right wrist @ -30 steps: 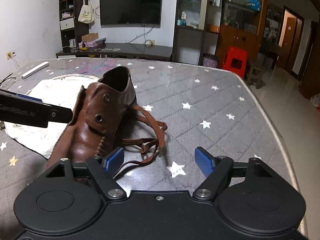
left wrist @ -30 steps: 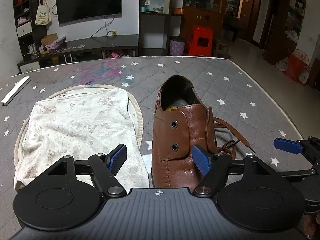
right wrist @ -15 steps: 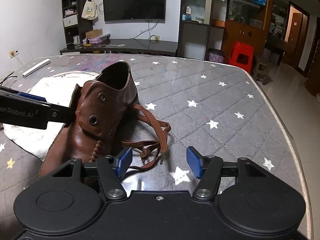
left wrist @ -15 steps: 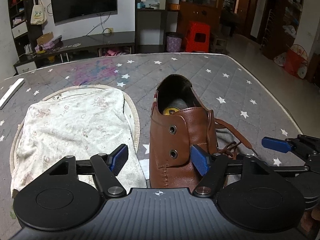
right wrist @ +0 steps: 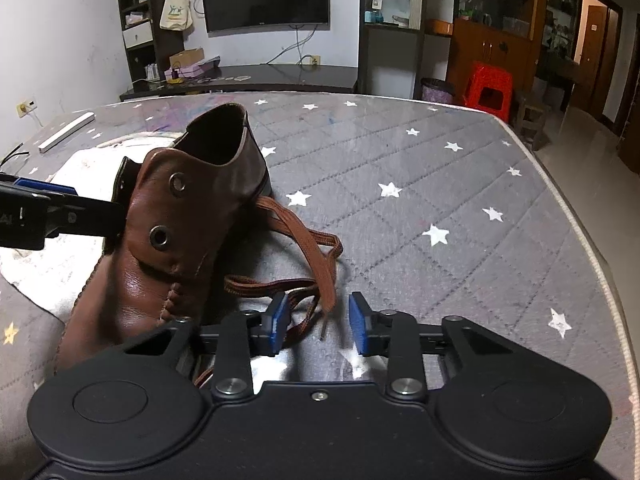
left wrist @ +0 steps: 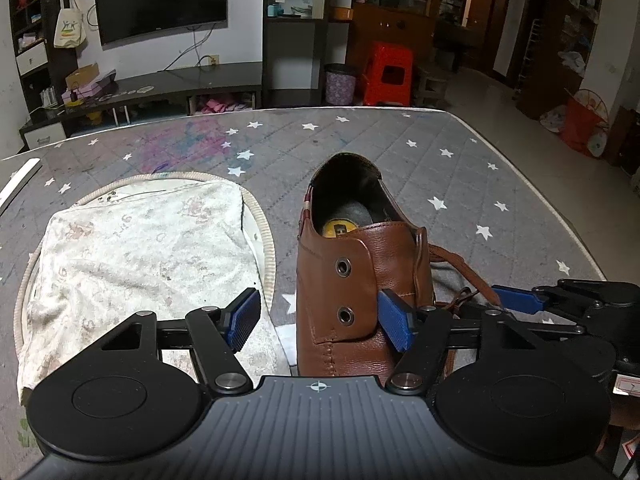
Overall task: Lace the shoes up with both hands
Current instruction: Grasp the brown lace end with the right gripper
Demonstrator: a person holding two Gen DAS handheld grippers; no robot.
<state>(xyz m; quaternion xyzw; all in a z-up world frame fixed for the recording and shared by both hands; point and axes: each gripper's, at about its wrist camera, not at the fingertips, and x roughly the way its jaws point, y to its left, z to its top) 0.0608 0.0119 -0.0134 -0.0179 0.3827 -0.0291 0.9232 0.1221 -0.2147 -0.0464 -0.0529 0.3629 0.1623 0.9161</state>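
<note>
white cloth [left wrist: 132, 252] beside shoe [left wrist: 352, 280]

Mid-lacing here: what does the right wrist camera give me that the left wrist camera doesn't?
Only the right wrist view shows the lace tip hanging between the open right gripper fingers, not yet pinched, and the loose lace on the mattress. Only the left wrist view shows the shoe's inside with its yellow insole label, and the left gripper open around the shoe. Both show the brown shoe and two empty eyelets.
</note>
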